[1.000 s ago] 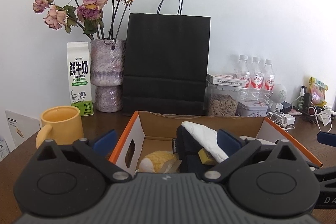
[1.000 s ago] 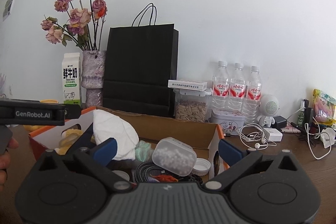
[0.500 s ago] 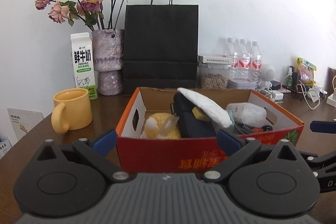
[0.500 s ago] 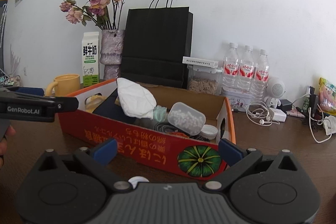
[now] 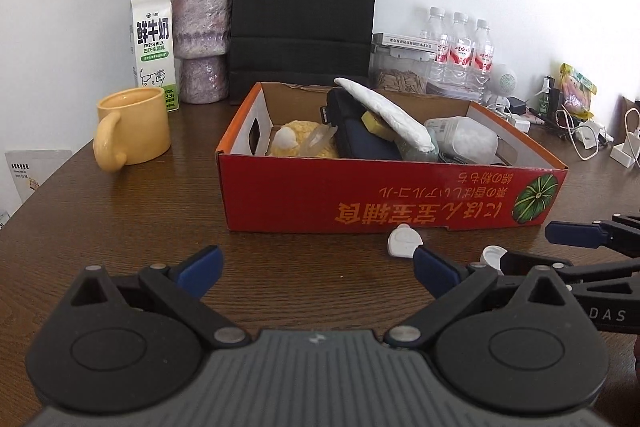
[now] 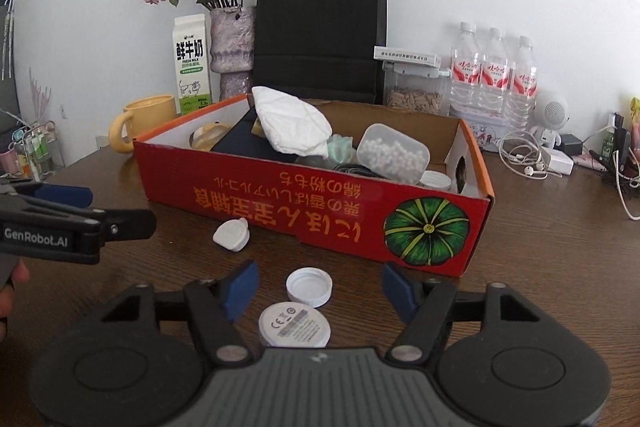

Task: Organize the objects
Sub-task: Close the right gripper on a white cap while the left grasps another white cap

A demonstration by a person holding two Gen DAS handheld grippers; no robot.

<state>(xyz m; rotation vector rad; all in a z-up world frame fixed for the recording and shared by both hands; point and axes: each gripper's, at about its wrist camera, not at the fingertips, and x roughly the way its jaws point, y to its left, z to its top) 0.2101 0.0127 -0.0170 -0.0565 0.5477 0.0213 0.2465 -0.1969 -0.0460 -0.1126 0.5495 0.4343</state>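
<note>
A red cardboard box [image 5: 384, 195] [image 6: 312, 211] sits mid-table, filled with a white cloth [image 6: 292, 125], a dark pouch [image 5: 360, 139], a yellow plush [image 5: 304, 143] and a clear pill container [image 6: 392, 153]. On the table in front of it lie a small white plug-like piece [image 6: 232, 235] [image 5: 404, 241], a white bottle cap [image 6: 309, 286] and a round white disc [image 6: 294, 325]. My left gripper [image 5: 316, 271] is open and empty, in front of the box. My right gripper [image 6: 318, 289] is open over the cap and disc.
Behind the box stand a yellow mug [image 5: 132, 127], a milk carton [image 5: 154, 47], a vase of dried roses [image 5: 204, 39], a black paper bag [image 5: 304, 15], a seed jar [image 6: 414, 89] and water bottles [image 6: 494, 75]. Cables and chargers [image 6: 532, 159] lie at the right.
Both grippers have pulled back from above the box and dropped toward the table. The small white items in front of the box have come into view.
</note>
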